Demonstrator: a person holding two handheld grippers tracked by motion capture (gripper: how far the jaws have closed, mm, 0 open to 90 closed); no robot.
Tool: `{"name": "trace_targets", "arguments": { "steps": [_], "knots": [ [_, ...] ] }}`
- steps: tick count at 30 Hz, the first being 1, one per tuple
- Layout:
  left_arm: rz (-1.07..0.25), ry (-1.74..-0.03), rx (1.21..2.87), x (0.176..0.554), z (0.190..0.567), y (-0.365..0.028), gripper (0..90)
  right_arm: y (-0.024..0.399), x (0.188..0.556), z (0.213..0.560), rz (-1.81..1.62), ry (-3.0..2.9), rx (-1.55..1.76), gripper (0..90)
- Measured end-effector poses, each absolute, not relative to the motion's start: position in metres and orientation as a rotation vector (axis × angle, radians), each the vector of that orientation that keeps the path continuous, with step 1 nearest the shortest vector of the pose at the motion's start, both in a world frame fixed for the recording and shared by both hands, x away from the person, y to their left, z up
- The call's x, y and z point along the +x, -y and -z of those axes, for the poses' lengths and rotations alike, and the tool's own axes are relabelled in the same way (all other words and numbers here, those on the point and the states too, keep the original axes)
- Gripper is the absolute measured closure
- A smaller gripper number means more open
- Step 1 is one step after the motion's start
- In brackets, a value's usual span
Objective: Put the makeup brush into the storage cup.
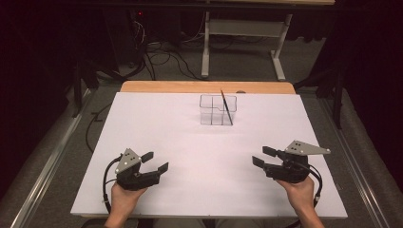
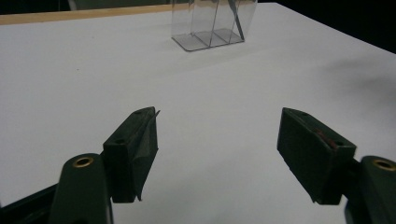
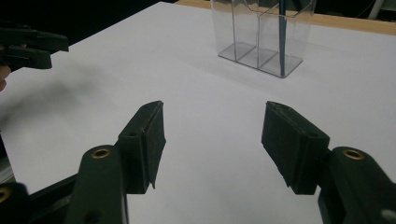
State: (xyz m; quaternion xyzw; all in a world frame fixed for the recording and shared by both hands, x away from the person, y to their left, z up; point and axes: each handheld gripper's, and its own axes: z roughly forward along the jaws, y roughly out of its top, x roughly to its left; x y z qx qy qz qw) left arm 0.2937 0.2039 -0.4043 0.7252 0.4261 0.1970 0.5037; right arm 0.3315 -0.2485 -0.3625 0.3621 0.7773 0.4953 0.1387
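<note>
A clear plastic holder (image 1: 217,110) with several compartments stands at the far middle of the white table. A thin dark pencil (image 1: 226,107) leans in its right compartment, tip up to the left. The holder (image 2: 212,23) sits far ahead in the left gripper view, and the holder (image 3: 261,32) with the pencil (image 3: 281,37) sits ahead in the right gripper view. My left gripper (image 1: 158,161) rests near the front left, open and holding nothing. My right gripper (image 1: 261,156) rests near the front right, open and holding nothing too. Both point toward the table's middle.
The white sheet (image 1: 209,156) covers a wooden table whose far edge (image 1: 204,87) shows. Beyond it stand a desk frame (image 1: 242,42) and loose cables (image 1: 161,57) on the floor. A metal rail (image 1: 52,156) runs along the left side.
</note>
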Motion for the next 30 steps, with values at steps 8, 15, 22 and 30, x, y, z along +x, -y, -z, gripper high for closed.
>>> {"name": "trace_targets", "arguments": {
  "steps": [8,15,22,30],
  "knots": [
    [-0.474,-1.028,1.752,0.294,0.404,-0.204,29.4,0.247,0.331,0.368,-1.417,-2.245,1.046,41.3],
    [-0.473,-1.028,1.750,0.294,0.404,-0.204,29.4,0.246,0.331,0.373,-1.405,-2.247,1.055,41.3],
    [-0.473,-1.029,1.750,0.294,0.405,-0.204,29.4,0.246,0.330,0.375,-1.401,-2.243,1.060,41.3],
    [-0.474,-1.028,1.752,0.294,0.404,-0.204,29.5,0.248,0.331,0.379,-1.399,-2.231,1.068,41.3]
  ]
}}
